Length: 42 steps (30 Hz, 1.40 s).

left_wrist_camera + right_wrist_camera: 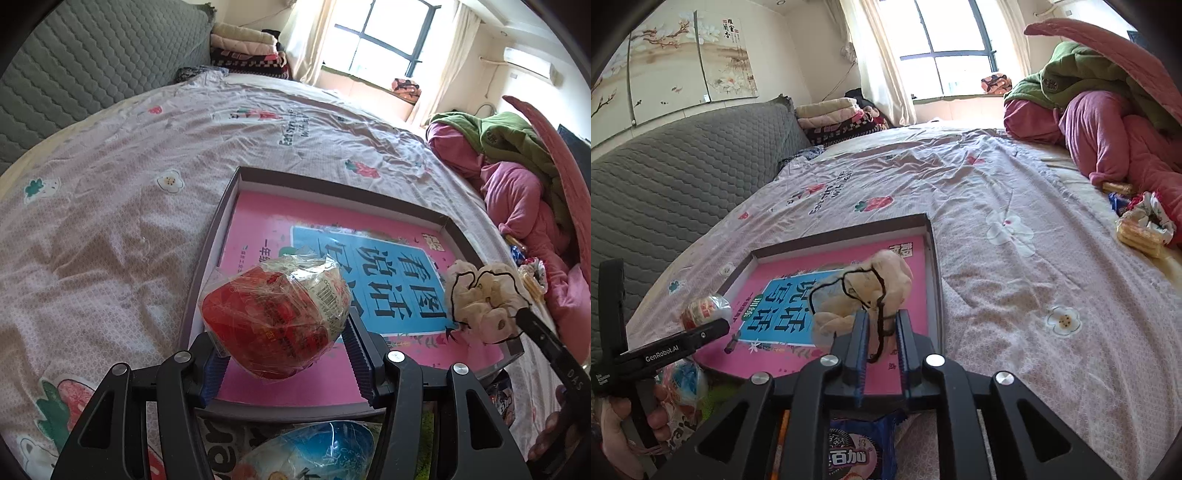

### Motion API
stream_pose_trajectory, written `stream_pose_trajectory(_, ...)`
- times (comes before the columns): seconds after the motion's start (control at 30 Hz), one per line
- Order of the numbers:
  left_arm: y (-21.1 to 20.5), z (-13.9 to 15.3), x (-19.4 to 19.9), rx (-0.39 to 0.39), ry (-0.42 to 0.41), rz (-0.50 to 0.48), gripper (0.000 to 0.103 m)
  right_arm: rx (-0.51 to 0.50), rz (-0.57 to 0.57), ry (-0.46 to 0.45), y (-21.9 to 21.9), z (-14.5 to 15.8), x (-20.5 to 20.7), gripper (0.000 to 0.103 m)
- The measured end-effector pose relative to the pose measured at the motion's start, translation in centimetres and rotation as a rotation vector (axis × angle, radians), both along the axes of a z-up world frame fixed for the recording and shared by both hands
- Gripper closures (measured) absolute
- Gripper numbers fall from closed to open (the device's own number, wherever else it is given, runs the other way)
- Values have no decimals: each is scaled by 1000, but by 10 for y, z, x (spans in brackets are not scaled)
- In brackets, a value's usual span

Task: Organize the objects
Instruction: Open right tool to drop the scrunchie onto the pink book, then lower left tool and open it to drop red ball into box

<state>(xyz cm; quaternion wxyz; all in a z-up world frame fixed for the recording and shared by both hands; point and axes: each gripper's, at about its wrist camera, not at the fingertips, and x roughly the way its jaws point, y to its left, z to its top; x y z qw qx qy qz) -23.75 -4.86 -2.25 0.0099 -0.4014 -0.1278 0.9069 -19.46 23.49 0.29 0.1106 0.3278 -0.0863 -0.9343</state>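
Holding red wrapped snack (275, 321) clenched in left gripper (286, 354), above tray (332, 188) at 7 o'clock corner. Right gripper (881, 341) barely parted around plush toy (868, 291), black cord between pads (grip looks loose). Risk: cord snags on pad, toy drags out. Legible: "GenRobot.AI", "DAS".

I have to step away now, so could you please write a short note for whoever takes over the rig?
Left hand-held gripper: shut on the red wrapped snack, held over the tray's near left corner.
Right hand-held gripper: the cream plush toy sits between its jaws, over the tray.
Done: only the pink book lies in the tray.
Left: set both down, then collect the blue wrapped snack and Oreo packet nearby.
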Motion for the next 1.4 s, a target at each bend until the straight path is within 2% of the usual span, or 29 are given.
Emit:
stream_pose_trajectory(0.23, 4, -1, -5, -15, -16, -3, 44, 10, -11, -5, -1, 0, 0, 79)
stream_pose_trajectory(0.3, 4, -1, -6, -12, -22, -2, 44, 14, -24, 2, 1, 1, 1, 71)
stream_pose_trajectory(0.37, 3, -1, -7, -5, -29, 1, 44, 17, -43, 20, 4, 4, 2, 58)
stream_pose_trajectory(0.43, 3, 0, -7, -5, -30, 4, 44, 13, -49, 32, 6, 7, 4, 54)
stream_pose_trajectory(1.07, -1, 16, -2, -17, -12, 24, 38, 7, -17, 60, 3, 14, 11, 52)
stream_pose_trajectory(1.4, -1, 35, 12, -36, 28, 33, 34, 4, -5, 91, 2, 23, 18, 52)
